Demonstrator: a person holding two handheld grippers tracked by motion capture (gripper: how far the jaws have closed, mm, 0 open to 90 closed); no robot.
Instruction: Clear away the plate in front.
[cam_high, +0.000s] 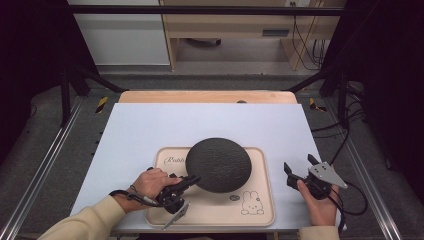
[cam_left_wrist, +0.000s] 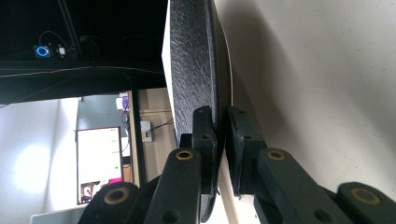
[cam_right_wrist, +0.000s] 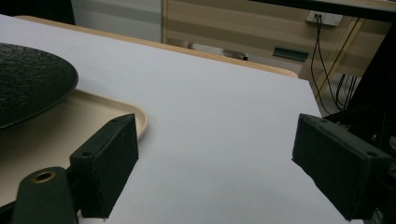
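The left hand-held gripper (cam_high: 192, 178) is clenched on the rim of the black plate (cam_high: 218, 164), which sits on the beige tray (cam_high: 260, 212) on the counter (cam_high: 150, 125) — keep the pinch firm and the plate level. The right hand-held gripper (cam_high: 299, 170) rests released beside the tray — ready to steady it.

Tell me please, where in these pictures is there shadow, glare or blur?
High view: evenly lit table, dark edges. Left gripper view: the black plate casts a soft shadow on the tray; a bright, washed-out patch at lower left. Right gripper view: the near jaws look slightly soft.
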